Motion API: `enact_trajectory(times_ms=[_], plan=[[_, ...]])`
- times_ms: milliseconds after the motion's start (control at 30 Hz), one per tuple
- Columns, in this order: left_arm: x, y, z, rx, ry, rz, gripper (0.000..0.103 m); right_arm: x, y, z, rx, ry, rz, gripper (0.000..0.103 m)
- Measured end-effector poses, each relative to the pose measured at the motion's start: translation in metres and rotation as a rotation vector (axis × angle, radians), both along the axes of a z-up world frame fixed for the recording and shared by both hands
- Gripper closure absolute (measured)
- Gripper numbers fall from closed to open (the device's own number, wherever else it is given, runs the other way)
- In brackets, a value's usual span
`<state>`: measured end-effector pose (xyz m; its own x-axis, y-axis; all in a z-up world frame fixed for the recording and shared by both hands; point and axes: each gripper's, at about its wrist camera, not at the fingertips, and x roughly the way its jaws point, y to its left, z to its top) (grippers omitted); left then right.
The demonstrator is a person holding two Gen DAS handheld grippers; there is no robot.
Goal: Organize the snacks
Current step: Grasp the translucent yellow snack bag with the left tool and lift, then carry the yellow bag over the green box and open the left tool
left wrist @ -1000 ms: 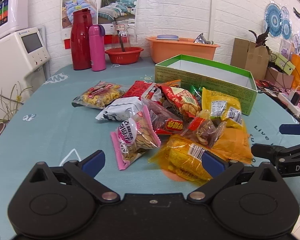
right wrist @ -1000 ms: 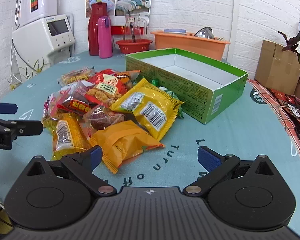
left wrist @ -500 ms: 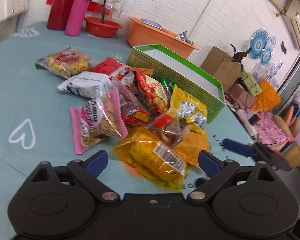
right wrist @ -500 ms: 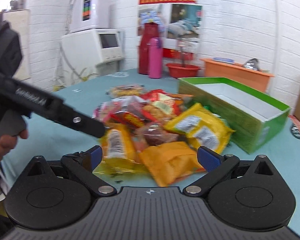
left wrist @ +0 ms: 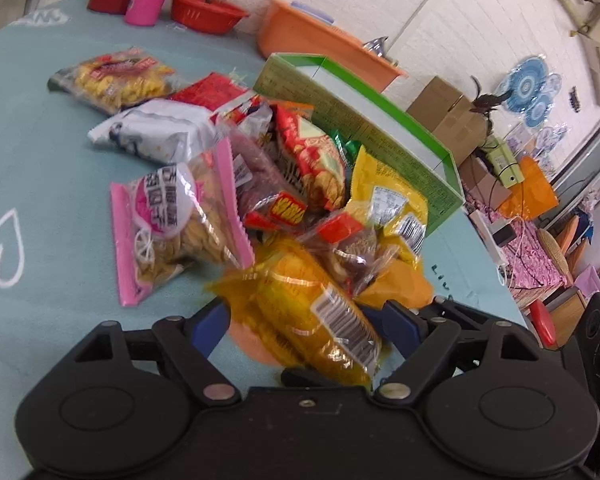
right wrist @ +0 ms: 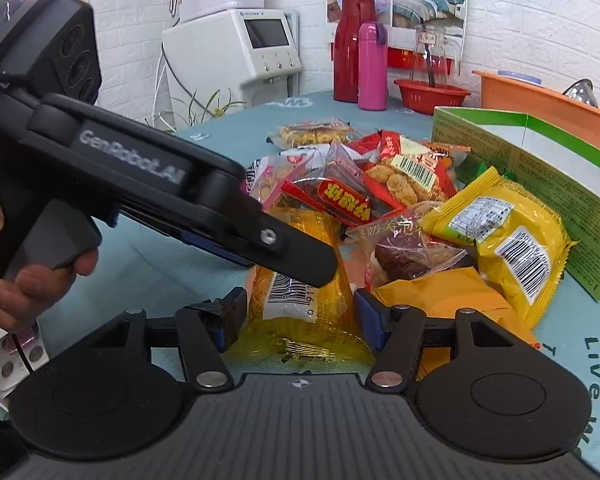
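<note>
A heap of snack packets lies on the teal table beside an open green box (left wrist: 383,128) (right wrist: 547,160). Nearest is a yellow clear packet with a barcode (left wrist: 307,312) (right wrist: 296,296). My left gripper (left wrist: 305,322) is open, its blue pads on either side of this packet. My right gripper (right wrist: 300,316) is open too and straddles the same packet from the other end. The left gripper's body crosses the right wrist view (right wrist: 148,184), over the packet. A pink-edged seed packet (left wrist: 176,220), a yellow packet (right wrist: 507,248) and red packets (right wrist: 403,172) lie in the heap.
A red flask (right wrist: 349,48), pink bottle (right wrist: 373,66), red bowl (right wrist: 431,94) and orange tub (left wrist: 319,44) stand at the far table edge. A white machine (right wrist: 240,52) stands behind. Cardboard boxes (left wrist: 447,112) and clutter lie beyond the table's right side.
Both grippers have moved in and down onto the yellow barcode packet from opposite ends. Their jaws have narrowed around it. The left gripper now fills the left of the right wrist view.
</note>
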<state>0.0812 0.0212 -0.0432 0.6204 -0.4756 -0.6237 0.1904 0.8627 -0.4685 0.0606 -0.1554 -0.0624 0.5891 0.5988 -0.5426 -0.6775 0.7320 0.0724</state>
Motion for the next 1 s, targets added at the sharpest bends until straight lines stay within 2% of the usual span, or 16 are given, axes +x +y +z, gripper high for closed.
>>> enact_trajectory(times_ms=[67,133,167,200,333,567,767,1000], plan=[[0.0,0.0,0.0,0.017,-0.009,0.007,0.004,-0.001,0.0,0.0,-0.004,-0.002,-0.002,0.007],[0.001,0.001,-0.001,0.017,-0.012,0.009,0.012,-0.001,-0.001,0.0,-0.005,0.002,-0.013,0.011],[0.0,0.002,-0.002,-0.001,-0.007,0.01,0.023,-0.001,-0.002,0.0,-0.004,0.005,-0.021,0.016],[-0.001,0.003,-0.002,-0.024,-0.004,0.006,0.029,-0.001,-0.002,0.0,-0.001,0.007,-0.023,0.021],[-0.015,-0.001,0.01,-0.017,-0.036,0.005,0.029,-0.008,-0.005,0.007,0.011,0.004,-0.028,0.027],[-0.024,-0.018,0.058,-0.008,-0.187,-0.038,0.032,-0.023,-0.023,0.039,0.065,-0.114,-0.045,0.029],[0.01,-0.053,0.083,-0.007,-0.279,-0.116,0.032,-0.005,-0.049,0.062,0.085,-0.223,-0.139,0.029],[0.079,-0.093,0.085,-0.042,-0.284,-0.186,0.036,0.043,-0.083,0.068,0.108,-0.26,-0.26,0.029]])
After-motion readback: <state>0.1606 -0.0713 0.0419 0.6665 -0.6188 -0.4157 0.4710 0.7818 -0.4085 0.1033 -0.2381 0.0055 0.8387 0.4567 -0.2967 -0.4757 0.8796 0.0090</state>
